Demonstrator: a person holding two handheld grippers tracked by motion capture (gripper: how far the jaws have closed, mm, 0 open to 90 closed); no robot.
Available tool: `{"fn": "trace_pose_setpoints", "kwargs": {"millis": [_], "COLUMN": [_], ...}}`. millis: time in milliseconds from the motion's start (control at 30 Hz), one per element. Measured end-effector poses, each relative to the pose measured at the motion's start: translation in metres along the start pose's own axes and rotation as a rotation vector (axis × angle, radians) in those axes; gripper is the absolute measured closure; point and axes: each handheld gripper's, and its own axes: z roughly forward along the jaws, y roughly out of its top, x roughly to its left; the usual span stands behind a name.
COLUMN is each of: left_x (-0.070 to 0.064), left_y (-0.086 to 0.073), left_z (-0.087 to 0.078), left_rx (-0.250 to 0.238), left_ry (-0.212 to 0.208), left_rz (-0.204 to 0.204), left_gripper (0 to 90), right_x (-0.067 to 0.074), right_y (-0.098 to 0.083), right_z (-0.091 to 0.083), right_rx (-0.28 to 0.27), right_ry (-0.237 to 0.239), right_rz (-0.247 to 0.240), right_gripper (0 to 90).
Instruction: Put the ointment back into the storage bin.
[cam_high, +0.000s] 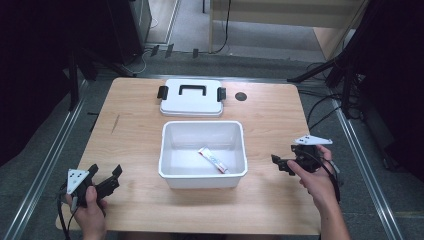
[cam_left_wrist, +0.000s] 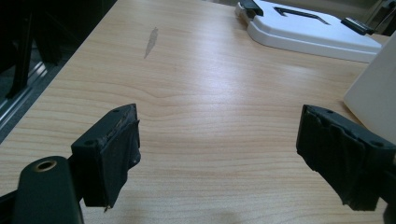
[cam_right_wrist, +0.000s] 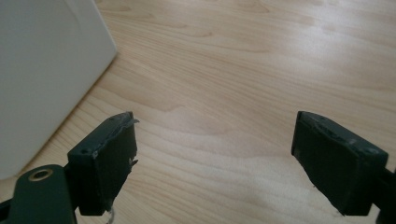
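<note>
Left tongs (cam_high: 106, 178) at lower left of frame, released, over pale wooden desk (cam_high: 135, 135). Right tongs (cam_high: 281, 164) at right, released too. Between them, open white rectangular plastic box (cam_high: 202, 177) holding white-and-red tube (cam_high: 213, 160); flat white lid (cam_high: 191, 98) beyond.

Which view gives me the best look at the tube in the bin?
The high view: the tube lies flat on the floor of the open bin, seen whole from above. The left gripper view catches just the bin's outer wall at its right edge; the right gripper view, the wall at its left.
</note>
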Motion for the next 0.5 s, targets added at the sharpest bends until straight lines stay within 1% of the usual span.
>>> {"fn": "trace_pose_setpoints", "kwargs": {"millis": [33, 67, 100, 167, 200, 233, 333, 367, 400, 467, 500], "left_x": [0.000, 0.000, 0.000, 0.000, 0.000, 0.000, 0.000, 0.000, 0.000, 0.000, 0.000], "left_y": [0.000, 0.000, 0.000, 0.000, 0.000, 0.000, 0.000, 0.000, 0.000, 0.000, 0.000], "left_z": [0.000, 0.000, 0.000, 0.000, 0.000, 0.000, 0.000, 0.000, 0.000, 0.000, 0.000], "left_rx": [0.001, 0.001, 0.001, 0.001, -0.001, -0.001, 0.000, 0.000, 0.000, -0.001, -0.001], "left_ry": [-0.001, -0.001, -0.001, -0.001, -0.001, -0.001, 0.000, 0.000, 0.000, 0.000, 0.000], "left_rz": [-0.001, -0.001, -0.001, -0.001, 0.000, 0.000, -0.001, -0.001, -0.001, 0.000, 0.000], "left_gripper": [14.2, 14.2, 14.2, 14.1, 14.2, 14.1, 14.2, 14.2, 14.2, 14.2, 14.2], "right_x": [-0.002, -0.003, -0.003, -0.004, -0.006, -0.008, -0.011, -0.011, -0.013, -0.015, -0.015], "right_y": [-0.012, -0.018, -0.018, -0.029, -0.039, -0.044, -0.057, -0.057, -0.066, -0.075, -0.075], "right_z": [0.001, 0.001, 0.001, -0.001, -0.003, -0.004, -0.010, -0.010, -0.013, -0.016, -0.016], "right_rx": [-0.024, -0.039, -0.039, -0.070, -0.095, -0.107, -0.140, -0.140, -0.156, -0.165, -0.165], "right_ry": [-0.012, -0.014, -0.014, -0.025, -0.022, -0.021, -0.024, -0.024, -0.032, -0.040, -0.040], "right_rz": [0.003, 0.002, 0.002, 0.004, 0.012, 0.015, 0.035, 0.035, 0.042, 0.051, 0.051], "right_gripper": [16.1, 17.7, 17.7, 19.6, 20.5, 21.3, 22.0, 22.0, 22.3, 22.3, 22.3]}}
